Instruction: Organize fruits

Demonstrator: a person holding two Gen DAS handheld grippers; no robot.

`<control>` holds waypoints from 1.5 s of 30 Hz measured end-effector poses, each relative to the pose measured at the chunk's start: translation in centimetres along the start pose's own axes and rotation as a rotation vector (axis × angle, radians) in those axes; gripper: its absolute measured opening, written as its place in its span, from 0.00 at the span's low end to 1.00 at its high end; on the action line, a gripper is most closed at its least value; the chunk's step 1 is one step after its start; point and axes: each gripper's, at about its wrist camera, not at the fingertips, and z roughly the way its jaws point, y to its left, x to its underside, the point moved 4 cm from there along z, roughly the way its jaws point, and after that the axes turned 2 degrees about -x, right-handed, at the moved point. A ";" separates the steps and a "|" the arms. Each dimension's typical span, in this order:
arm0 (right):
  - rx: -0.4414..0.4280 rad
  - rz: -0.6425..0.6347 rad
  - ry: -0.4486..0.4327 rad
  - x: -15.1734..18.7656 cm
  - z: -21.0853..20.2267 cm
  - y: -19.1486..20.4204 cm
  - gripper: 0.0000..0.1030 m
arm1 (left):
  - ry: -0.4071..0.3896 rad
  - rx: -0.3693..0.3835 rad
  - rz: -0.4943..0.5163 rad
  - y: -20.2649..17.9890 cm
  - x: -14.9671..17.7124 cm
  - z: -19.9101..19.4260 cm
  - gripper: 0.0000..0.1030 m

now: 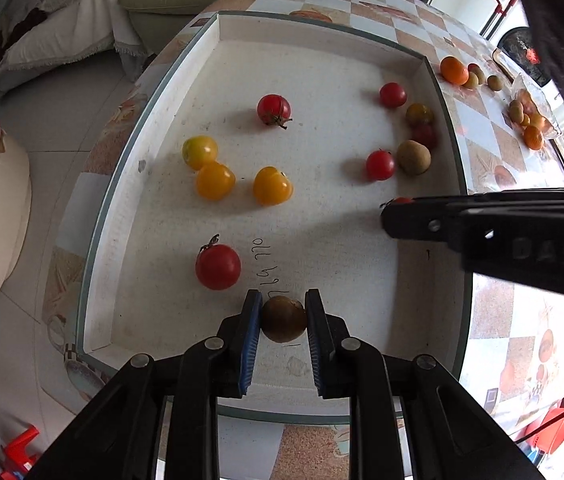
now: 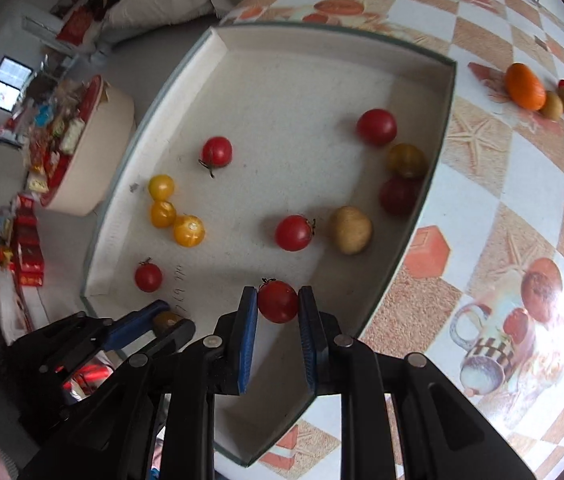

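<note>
Clamped between the blue pads of the left tool [image 1: 283, 318] is a brownish-green tomato [image 1: 284, 319], low over the near edge of the white tray [image 1: 170, 92]; the right tool [image 2: 278, 305] is likewise pressed shut on a red tomato [image 2: 277, 301] at the tray's near right side. Both fruits look soft, so the grip should stay just firm enough to carry them, and each is best lowered beside its own colour before the pads part, judging by the sorting the task asks for. Just beyond the left tool, near the tray's left wall, lies a lone red tomato with a stem [image 1: 218, 266]. Further in, three yellow tomatoes [image 1: 215, 180] cluster together toward the left wall, two of them touching. At mid-tray on the right a red tomato [image 2: 293, 233] sits just beside a brown kiwi [image 2: 350, 229]. Against the right wall a dark red tomato [image 2: 399, 195] touches a dull yellow-brown one [image 2: 406, 159], with another red [image 2: 376, 126] near the far right corner and a stemmed red [image 2: 217, 152] alone toward the middle. Outside the tray, on the counter [image 2: 482, 184], an orange [image 2: 525, 86] heads a row of small kiwis [image 2: 552, 105].
</note>
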 end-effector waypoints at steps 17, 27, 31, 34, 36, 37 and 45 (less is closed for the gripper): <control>0.011 -0.033 -0.039 -0.3 -0.5 1.1 0.71 | -0.022 -0.051 0.019 0.0 -0.3 -1.0 0.74; 0.123 0.005 -0.097 0.6 -4.7 0.1 1.00 | -0.037 -0.091 -0.002 0.7 -0.8 -2.3 0.92; 0.164 0.019 -0.084 1.2 -5.1 -0.6 1.00 | -0.019 -0.122 0.019 0.4 -0.8 -2.3 0.92; 0.188 0.020 -0.084 1.3 -5.0 -0.6 1.00 | -0.046 -0.151 0.028 0.1 -1.0 -2.7 0.92; 0.213 0.021 -0.080 1.4 -5.0 -0.8 1.00 | -0.048 -0.168 0.024 0.2 -1.1 -2.9 0.92; 0.222 0.020 -0.079 1.4 -5.0 -0.8 1.00 | -0.043 -0.172 0.021 0.2 -1.2 -2.9 0.92; 0.270 0.040 -0.108 1.9 -5.7 -1.5 1.00 | -0.006 -0.163 -0.005 0.3 -1.7 -2.8 0.92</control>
